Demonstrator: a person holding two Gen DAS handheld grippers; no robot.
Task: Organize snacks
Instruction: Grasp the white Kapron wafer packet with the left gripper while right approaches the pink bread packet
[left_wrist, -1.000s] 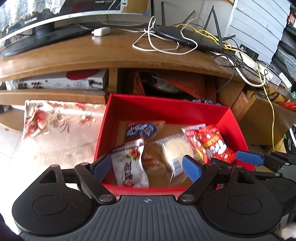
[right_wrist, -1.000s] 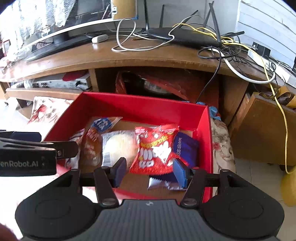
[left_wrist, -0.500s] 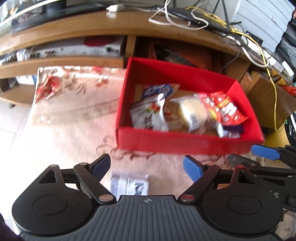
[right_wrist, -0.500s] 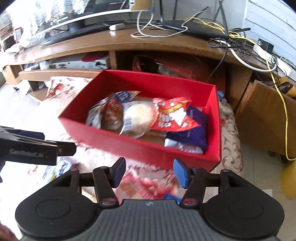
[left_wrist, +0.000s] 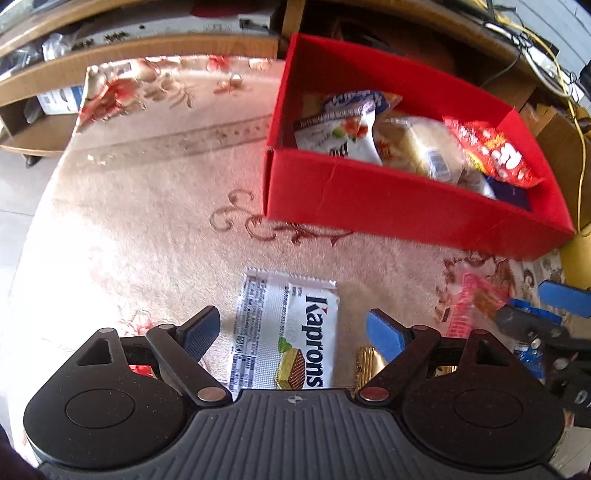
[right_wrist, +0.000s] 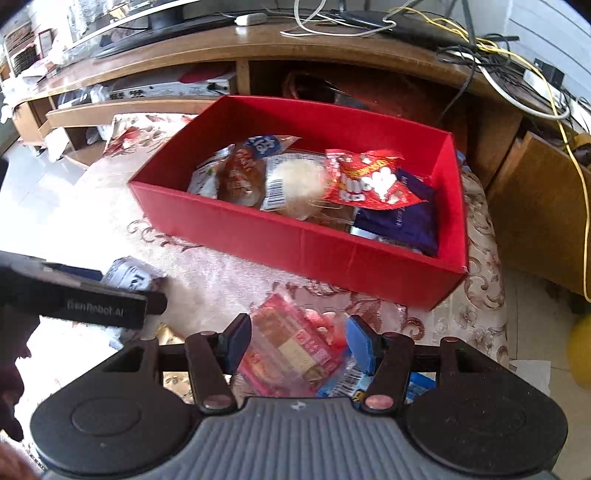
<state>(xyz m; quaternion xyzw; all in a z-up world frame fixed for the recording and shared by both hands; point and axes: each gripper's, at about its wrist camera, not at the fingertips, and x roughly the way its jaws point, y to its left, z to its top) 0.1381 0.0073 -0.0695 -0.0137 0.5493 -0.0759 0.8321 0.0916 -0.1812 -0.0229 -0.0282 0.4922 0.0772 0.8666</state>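
Observation:
A red box (left_wrist: 388, 195) (right_wrist: 295, 240) on the floral rug holds several snack packets, among them a red bag (right_wrist: 369, 179) and a purple pack (right_wrist: 402, 218). My left gripper (left_wrist: 291, 328) is open, its jaws on either side of a white Kaprons wafer pack (left_wrist: 288, 328) lying flat on the rug. My right gripper (right_wrist: 301, 341) is open over a pink-red biscuit pack (right_wrist: 291, 350), with a blue pack (right_wrist: 343, 380) under its right finger. The right gripper also shows at the right edge of the left wrist view (left_wrist: 546, 310).
A wooden TV stand (right_wrist: 258, 51) with cables, a router and a monitor runs behind the box. A gold wrapper (left_wrist: 365, 363) lies beside the wafer pack. A wooden cabinet (right_wrist: 539, 206) stands to the right. Bare floor tiles lie to the left of the rug.
Both grippers have pulled back from over the box and come down toward the rug. The wafer pack now lies between the left jaws and the pink pack between the right jaws.

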